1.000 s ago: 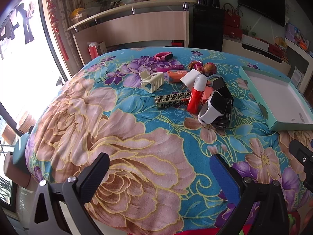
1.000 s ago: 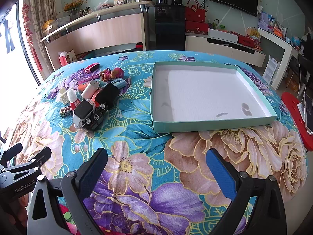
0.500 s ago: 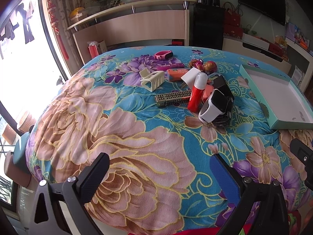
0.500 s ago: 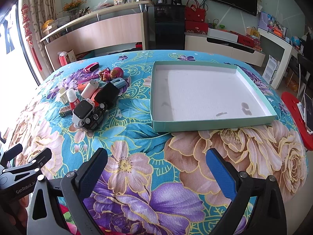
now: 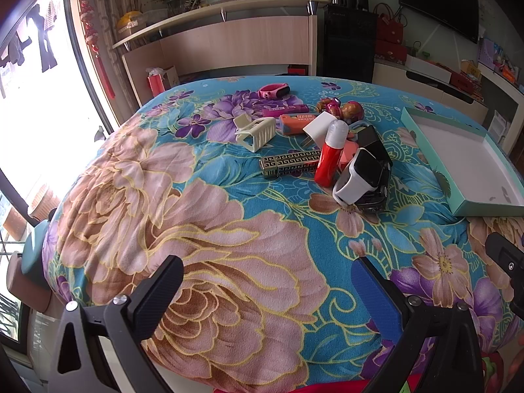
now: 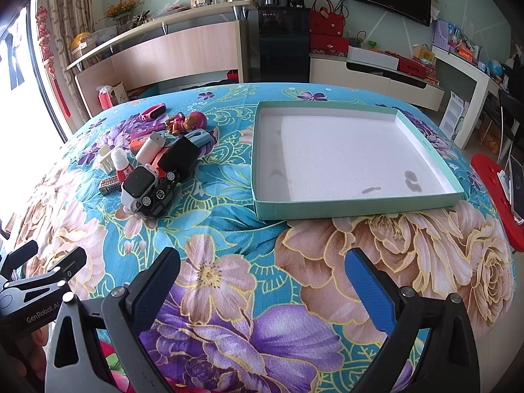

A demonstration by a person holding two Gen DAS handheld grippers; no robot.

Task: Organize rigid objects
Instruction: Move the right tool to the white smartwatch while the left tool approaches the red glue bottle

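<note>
Grippers first: the left gripper point(image 5: 267, 290) and right gripper point(image 6: 262, 281) both hover spread wide and empty over the near edge of the floral tablecloth point(image 5: 203, 229). "GenRobot.AI" is printed on the left one's body. Farther in, a cluttered pile point(image 6: 154, 170) sits left of centre, beside the teal tray point(image 6: 357, 208) towards the right edge.

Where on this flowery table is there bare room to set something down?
Inside the teal tray, which holds nothing. Also the cloth between both open grippers and the toy pile. It is crowded around the red bottle and the white watch.
</note>
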